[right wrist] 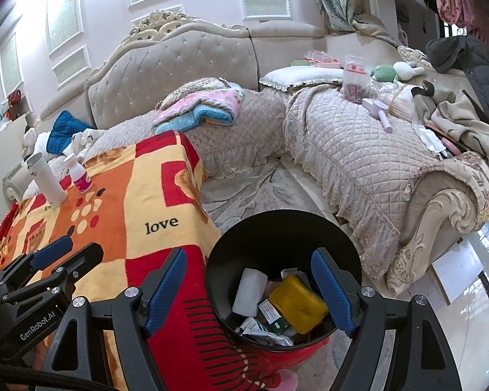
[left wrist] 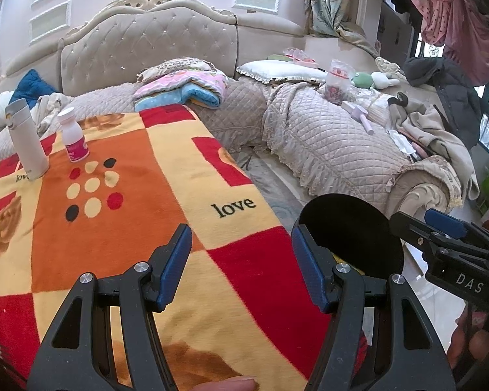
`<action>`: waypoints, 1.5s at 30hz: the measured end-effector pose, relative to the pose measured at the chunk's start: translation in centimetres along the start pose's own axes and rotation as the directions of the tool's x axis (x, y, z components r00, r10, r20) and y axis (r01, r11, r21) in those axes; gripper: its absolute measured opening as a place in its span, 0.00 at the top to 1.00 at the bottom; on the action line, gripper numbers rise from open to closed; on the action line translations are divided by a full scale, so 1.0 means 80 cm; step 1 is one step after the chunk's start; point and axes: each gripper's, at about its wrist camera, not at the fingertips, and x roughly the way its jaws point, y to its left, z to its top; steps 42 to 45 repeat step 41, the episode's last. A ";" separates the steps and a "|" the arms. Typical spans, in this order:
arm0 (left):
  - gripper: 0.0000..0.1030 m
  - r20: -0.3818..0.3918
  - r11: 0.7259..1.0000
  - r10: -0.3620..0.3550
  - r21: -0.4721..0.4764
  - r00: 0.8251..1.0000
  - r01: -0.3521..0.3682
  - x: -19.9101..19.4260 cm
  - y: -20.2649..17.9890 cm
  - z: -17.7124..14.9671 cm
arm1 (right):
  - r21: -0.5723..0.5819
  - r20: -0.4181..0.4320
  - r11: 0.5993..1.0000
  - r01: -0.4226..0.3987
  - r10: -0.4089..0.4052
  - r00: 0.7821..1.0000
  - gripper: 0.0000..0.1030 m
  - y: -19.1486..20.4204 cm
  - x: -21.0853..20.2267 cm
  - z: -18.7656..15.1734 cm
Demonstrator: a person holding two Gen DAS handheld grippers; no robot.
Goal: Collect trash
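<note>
Only the right wrist view looks into the black bin (right wrist: 277,238) beside the blanket's (right wrist: 140,195) near corner, showing a yellow sponge (right wrist: 298,303) and wrappers beneath the empty, half-spread right gripper (right wrist: 249,288), while the left gripper (left wrist: 241,267) hangs equally empty over the blanket.

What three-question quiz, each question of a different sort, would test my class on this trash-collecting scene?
1. True or false: the black bin is empty.
2. Which stands nearer the white flask? A) the pink-labelled bottle B) the yellow sponge C) the folded baby blanket
3. Fill in: the right tool, nothing between its fingers, hovers over the ____.

Key: 1 false, it holds the sponge, white foam and packets. 2 A. 3 bin.
</note>
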 end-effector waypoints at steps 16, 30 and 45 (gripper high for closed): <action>0.39 -0.003 1.000 0.001 0.001 1.000 -0.001 0.001 0.003 0.000 | 0.012 -0.011 1.000 0.006 -0.006 1.000 0.24 -0.008 0.002 -0.001; 0.39 -0.010 1.000 -0.003 -0.003 1.000 0.003 0.003 0.003 -0.001 | 0.011 -0.013 1.000 0.007 -0.007 1.000 0.23 -0.008 0.002 0.000; 0.39 0.005 1.000 0.003 -0.011 1.000 -0.003 -0.006 0.022 -0.011 | -0.019 -0.037 1.000 0.001 -0.002 0.999 0.23 0.010 0.009 -0.006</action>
